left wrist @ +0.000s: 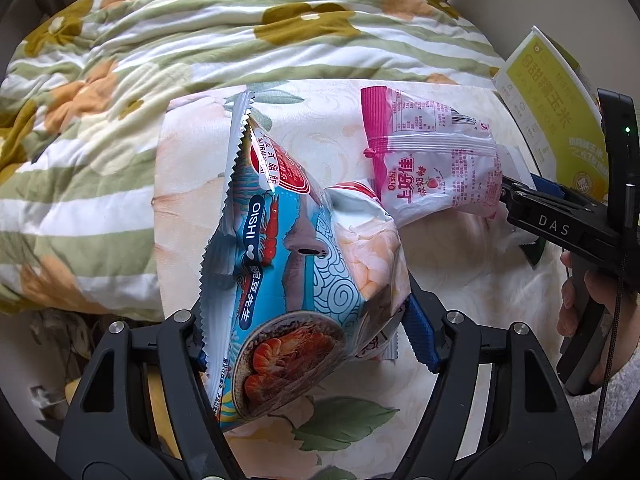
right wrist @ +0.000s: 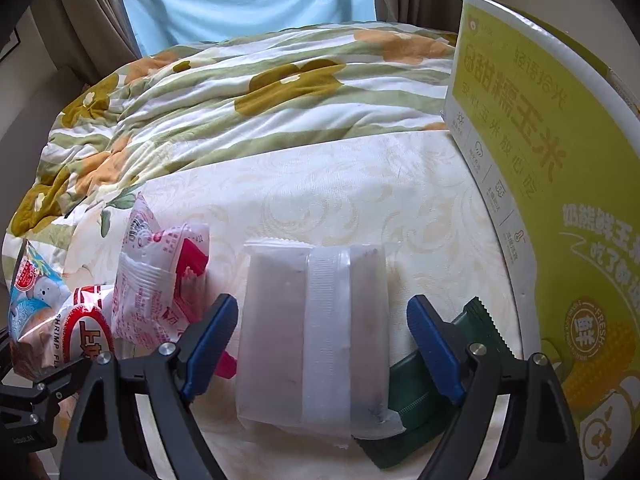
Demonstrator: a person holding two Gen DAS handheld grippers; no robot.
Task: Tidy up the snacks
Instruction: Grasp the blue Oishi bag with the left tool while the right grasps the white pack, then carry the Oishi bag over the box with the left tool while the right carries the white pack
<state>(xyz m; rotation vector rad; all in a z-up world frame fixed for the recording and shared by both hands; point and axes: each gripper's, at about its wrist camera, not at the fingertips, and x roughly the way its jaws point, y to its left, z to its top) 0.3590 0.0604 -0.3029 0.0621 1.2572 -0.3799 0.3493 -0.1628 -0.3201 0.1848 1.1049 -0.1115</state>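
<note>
Left gripper (left wrist: pixel 308 344) clamped on Oishi shrimp-chip bag (left wrist: pixel 288 280), lifted off the bed. Right gripper (right wrist: pixel 320 344) spread wide around frosted snack pack (right wrist: pixel 316 340) — not gripping. Risk: puffy bag slips — slick foil.

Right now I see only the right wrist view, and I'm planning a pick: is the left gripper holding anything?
Observer: Yes, the left gripper is shut on the blue shrimp bag.
Operator: Which way does the bag point?
Observer: Its serrated top seam points away, toward the quilt.
Operator: And the pink packet?
Observer: The pink packet lies by the tip of the right gripper; whether they touch, I cannot tell.
</note>
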